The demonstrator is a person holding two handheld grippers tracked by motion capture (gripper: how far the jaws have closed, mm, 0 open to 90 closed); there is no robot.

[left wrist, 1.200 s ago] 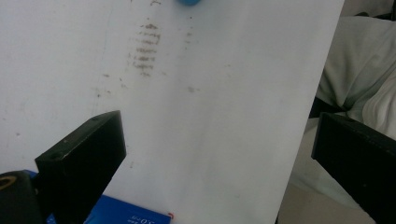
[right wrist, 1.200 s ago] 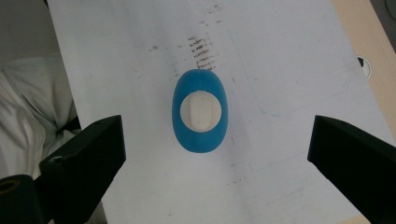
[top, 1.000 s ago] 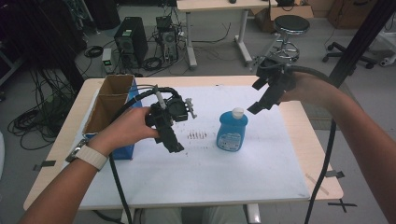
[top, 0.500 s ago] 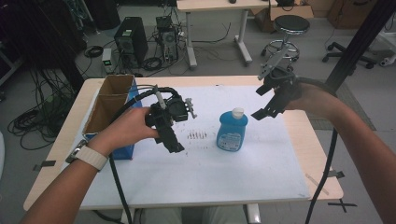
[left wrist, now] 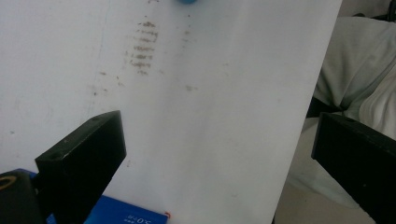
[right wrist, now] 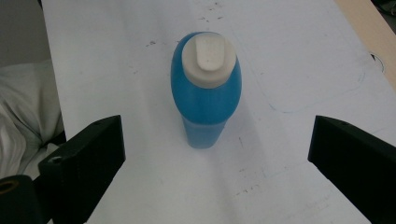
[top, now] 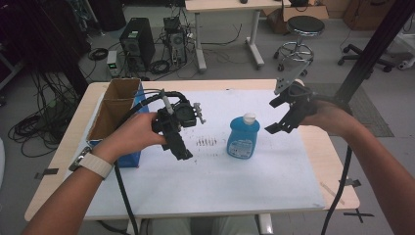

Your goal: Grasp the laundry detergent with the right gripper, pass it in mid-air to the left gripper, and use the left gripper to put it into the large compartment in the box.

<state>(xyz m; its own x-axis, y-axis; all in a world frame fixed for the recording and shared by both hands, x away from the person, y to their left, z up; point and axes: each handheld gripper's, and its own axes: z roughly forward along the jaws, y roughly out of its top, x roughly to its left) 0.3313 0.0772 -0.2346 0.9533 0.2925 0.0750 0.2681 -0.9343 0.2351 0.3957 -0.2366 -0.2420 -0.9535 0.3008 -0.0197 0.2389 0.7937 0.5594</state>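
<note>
Blue soap bottle [top: 243, 137] with white cap stands upright mid-bench [top: 220, 196], long axis vertical. Right gripper [top: 283, 113], jaws spread wide and empty, hovers just beside it and faces it squarely. Left gripper [top: 178, 147], likewise released, sits farther off.

Place: a lab or work room
Floor: grey, with lots of black wires [top: 34, 127] lying around; two computer boxes [top: 138, 46] stand on it
Furniture: a round stool [top: 302, 27]; a long desk [top: 230, 6]; a wooden table [top: 63, 161] with a white sheet [top: 220, 181]
</note>
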